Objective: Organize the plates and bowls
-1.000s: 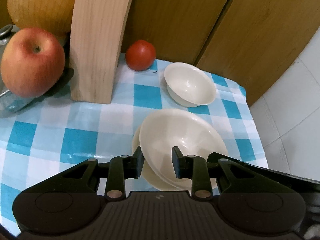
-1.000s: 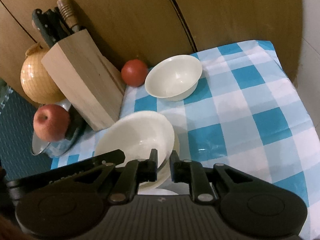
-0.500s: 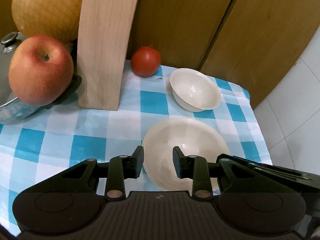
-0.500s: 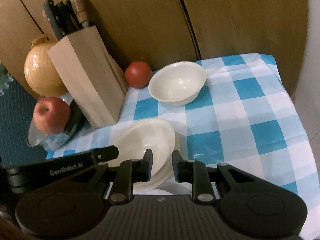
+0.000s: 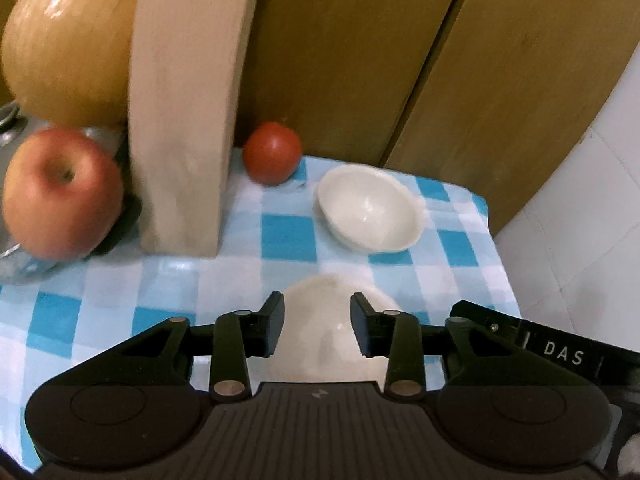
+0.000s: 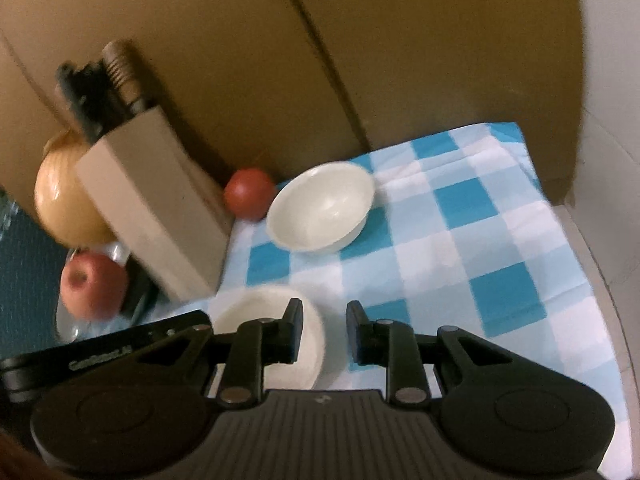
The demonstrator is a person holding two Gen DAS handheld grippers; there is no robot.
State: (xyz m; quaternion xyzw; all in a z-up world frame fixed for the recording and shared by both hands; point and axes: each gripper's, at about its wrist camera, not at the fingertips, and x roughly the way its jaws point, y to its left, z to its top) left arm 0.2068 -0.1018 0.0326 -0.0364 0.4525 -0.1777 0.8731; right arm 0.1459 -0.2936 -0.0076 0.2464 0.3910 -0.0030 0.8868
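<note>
Cream-white stack of plates nearest, low in both views on the blue-checked cloth, partly hidden behind the tools. Left gripper hanging over it, fingers spread and holding nothing, stack showing through the gap. Right gripper just beside the stack's right rim, fingers likewise apart and empty. Farther back, well apart from the stack, a single white bowl upright near the wooden panels, a tomato just beside its left edge. Knife block, apple and a yellow melon off to the left.

Likely step: fetching the lone bowl to nest it onto the stack. Best approached from the open right side, away from the tomato. One finger inside the rim, one outside, closing on the wall instead of the curved belly. Straight lift before any sideways travel, to avoid dragging the cloth. Slow centring above the stack, then a gentle lowering, glazed surfaces probably slippery.
</note>
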